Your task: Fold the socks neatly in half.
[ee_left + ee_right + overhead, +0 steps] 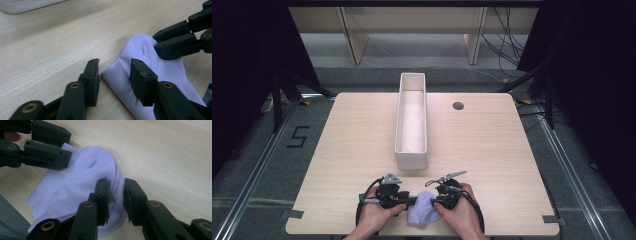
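I saw the soft lilac knit sock (422, 208) between my tongs: right tongs (115, 192) pinched its fold at three o'clock, left tongs (114, 75) gaped astride its edge at nine.

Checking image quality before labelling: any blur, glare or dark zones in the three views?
High view: table evenly lit, flanks near black, soft glare beside the white box; sock small but readable. Left gripper view: sock and jaws sharp, far tabletop soft. Right gripper view: weave of sock crisp, its nearest fold between the jaws slightly soft, no glare.
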